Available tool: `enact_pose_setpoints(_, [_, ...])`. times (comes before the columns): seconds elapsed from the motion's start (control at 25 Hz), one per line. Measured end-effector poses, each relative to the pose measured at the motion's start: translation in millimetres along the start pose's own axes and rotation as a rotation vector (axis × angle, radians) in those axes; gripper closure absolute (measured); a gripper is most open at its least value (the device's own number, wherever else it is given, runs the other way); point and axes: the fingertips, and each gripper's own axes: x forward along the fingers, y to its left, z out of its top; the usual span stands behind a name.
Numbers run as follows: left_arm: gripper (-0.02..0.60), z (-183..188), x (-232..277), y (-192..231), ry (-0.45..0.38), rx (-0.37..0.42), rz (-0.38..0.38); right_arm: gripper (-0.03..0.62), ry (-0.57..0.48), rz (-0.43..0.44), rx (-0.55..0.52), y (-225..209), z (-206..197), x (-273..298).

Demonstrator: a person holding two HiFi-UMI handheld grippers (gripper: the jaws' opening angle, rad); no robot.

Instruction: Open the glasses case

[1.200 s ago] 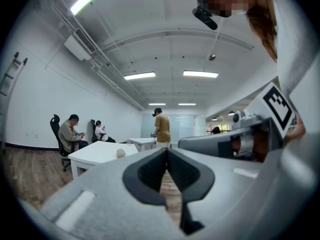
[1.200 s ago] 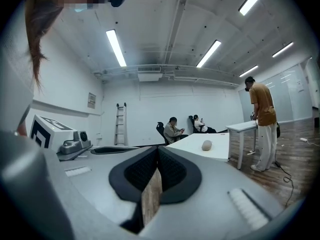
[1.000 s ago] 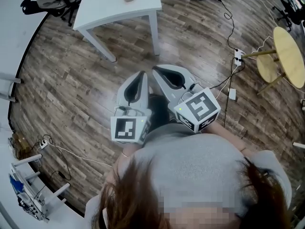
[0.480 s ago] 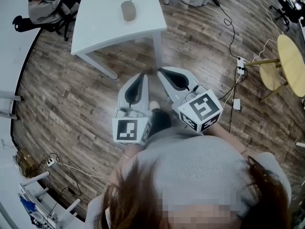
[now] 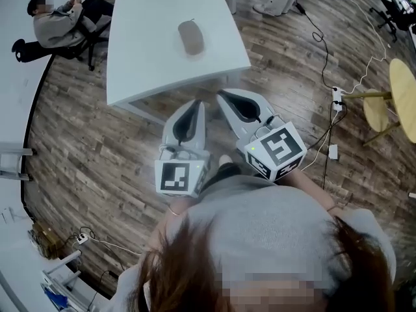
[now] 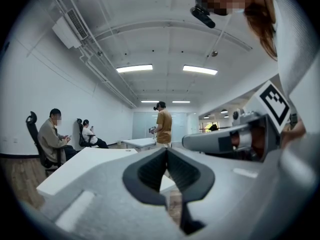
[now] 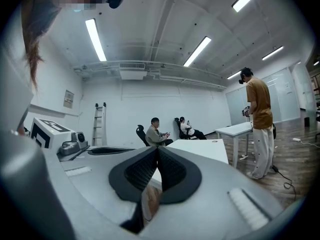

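The glasses case (image 5: 192, 38), a grey-brown oval, lies closed on the white table (image 5: 149, 64) at the top of the head view. Both grippers are held side by side over the wood floor, just short of the table's near edge. My left gripper (image 5: 197, 102) is shut with nothing in it, its jaws meeting tip to tip (image 6: 166, 150). My right gripper (image 5: 220, 94) is shut and empty as well (image 7: 156, 151). Both point level toward the table (image 6: 85, 161) (image 7: 200, 148). The case does not show in either gripper view.
A seated person (image 5: 55, 18) is beyond the table's far left corner, with another seated beside (image 7: 187, 128). A person in an orange shirt (image 7: 260, 119) stands by a second white table. A round wooden table (image 5: 406, 90), floor cables and a power strip (image 5: 337, 96) lie to the right.
The table and the case have slid down the head view and grown larger, so both grippers are now close to its near edge. Both stay shut.
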Motion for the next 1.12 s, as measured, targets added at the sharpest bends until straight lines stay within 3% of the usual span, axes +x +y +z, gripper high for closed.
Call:
enact_pose_setpoints(0.4, [0.578, -19, 24, 33, 0.027, -0.094, 0.01, 0.59, 0.041, -0.017, 0.036, -21, -11, 31])
enact_pose_setpoints(0.6, [0.578, -23, 46, 56, 0.042, -0.083, 0.024, 0.589, 0.05, 0.001, 0.032, -41, -12, 62])
enact_pose_setpoints(1.12, [0.578, -10, 174, 131, 0.025, -0.067, 0.063, 0.589, 0.047, 0.031, 0.019, -154, 18, 158])
